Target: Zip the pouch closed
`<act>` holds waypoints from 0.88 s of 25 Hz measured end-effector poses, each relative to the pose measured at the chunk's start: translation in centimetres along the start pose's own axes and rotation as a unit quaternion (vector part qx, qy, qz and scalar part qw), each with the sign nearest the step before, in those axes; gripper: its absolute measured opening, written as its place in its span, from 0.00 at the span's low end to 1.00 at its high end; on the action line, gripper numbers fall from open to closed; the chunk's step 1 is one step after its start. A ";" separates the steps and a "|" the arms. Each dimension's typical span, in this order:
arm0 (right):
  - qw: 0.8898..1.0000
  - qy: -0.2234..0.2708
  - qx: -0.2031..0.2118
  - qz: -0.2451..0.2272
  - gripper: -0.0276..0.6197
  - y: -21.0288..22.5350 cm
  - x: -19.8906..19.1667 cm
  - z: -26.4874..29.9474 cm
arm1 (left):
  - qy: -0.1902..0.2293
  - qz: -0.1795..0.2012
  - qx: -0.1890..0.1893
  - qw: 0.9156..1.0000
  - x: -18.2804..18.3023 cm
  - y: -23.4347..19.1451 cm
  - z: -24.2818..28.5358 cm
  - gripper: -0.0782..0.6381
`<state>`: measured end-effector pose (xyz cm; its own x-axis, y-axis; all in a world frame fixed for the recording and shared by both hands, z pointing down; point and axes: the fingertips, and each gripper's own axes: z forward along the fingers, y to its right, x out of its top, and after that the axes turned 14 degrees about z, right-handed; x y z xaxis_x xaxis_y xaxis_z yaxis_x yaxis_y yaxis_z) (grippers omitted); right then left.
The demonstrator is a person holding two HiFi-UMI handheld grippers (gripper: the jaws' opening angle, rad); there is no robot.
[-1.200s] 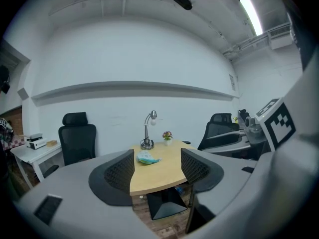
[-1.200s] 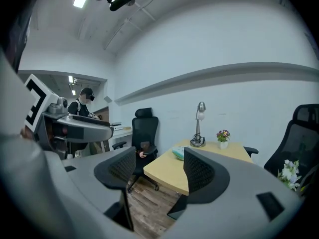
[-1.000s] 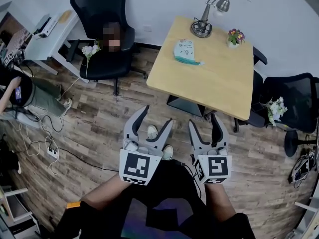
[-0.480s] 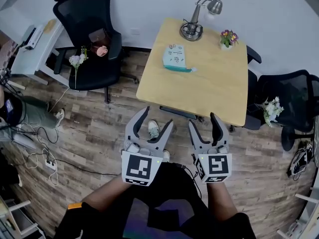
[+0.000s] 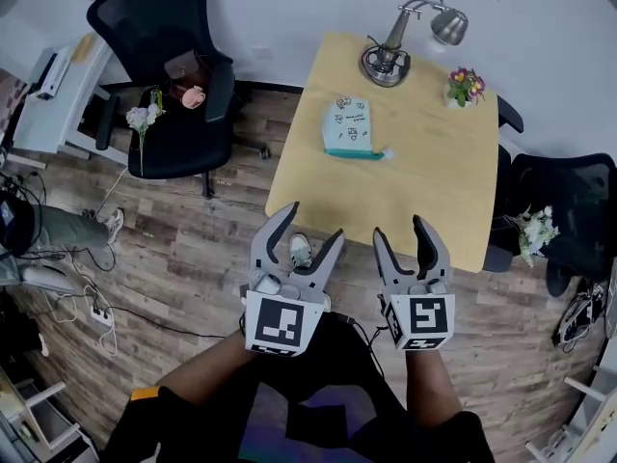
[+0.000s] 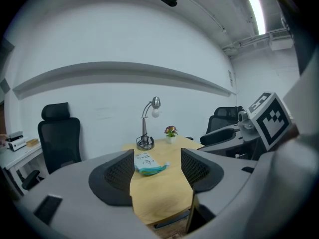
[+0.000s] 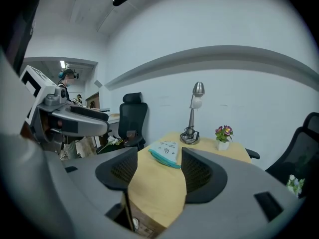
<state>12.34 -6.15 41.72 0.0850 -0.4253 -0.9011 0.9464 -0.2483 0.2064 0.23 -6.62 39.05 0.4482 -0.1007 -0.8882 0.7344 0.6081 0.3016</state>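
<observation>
A pale teal pouch [image 5: 349,128] with small prints lies flat on the light wooden table [image 5: 415,186], toward its far left part. Both grippers are held side by side short of the table's near edge, well away from the pouch. My left gripper [image 5: 313,225] is open and empty. The right gripper [image 5: 400,228] is open too; its jaws have just been closing slightly with nothing between them. The pouch [image 6: 148,164] shows far off between the jaws of my left gripper [image 6: 157,172], and the pouch [image 7: 166,152] likewise beyond my right gripper [image 7: 158,171].
A silver desk lamp [image 5: 400,46] and a small flower pot [image 5: 465,83] stand at the table's far edge. A black office chair [image 5: 174,66] holding small items stands at left, another chair [image 5: 569,205] at right. Cables [image 5: 87,292] run over the wooden floor.
Both grippers have moved forward together toward the table, which now sits nearer to them in the head view. The right jaws stand slightly narrower.
</observation>
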 end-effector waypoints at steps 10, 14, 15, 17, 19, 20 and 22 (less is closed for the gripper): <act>0.997 -0.051 -0.002 -0.057 0.43 2.3 1.4 6.6 | 0.006 0.013 -0.015 1.000 -0.1 -4.0 6.9 0.50; 0.994 -0.065 -0.001 -0.090 0.42 3.9 2.4 8.6 | -0.001 0.026 -0.026 0.999 0.1 -4.7 9.3 0.50; 0.993 -0.070 0.001 -0.099 0.42 4.2 2.5 9.2 | -0.003 0.029 -0.028 0.999 0.1 -4.8 9.8 0.50; 0.989 -0.083 0.010 -0.121 0.42 4.8 2.4 10.1 | -0.010 0.032 -0.032 0.999 -0.2 -4.8 10.6 0.50; 0.983 -0.100 0.022 -0.150 0.41 5.6 2.1 10.9 | -0.021 0.033 -0.034 0.999 -0.7 -4.5 11.4 0.50; 0.980 -0.108 0.030 -0.165 0.40 6.1 1.9 11.3 | -0.026 0.032 -0.033 0.999 -1.0 -4.4 11.9 0.50; 0.971 -0.123 0.048 -0.197 0.39 7.1 1.3 12.2 | -0.038 0.034 -0.027 0.998 -1.6 -4.1 13.0 0.50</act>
<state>15.36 -19.13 46.66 -0.3660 -0.4740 -0.8009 0.8563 -0.5085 -0.0904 3.12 -19.23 43.71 0.5356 -0.1158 -0.8365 0.6732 0.6565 0.3402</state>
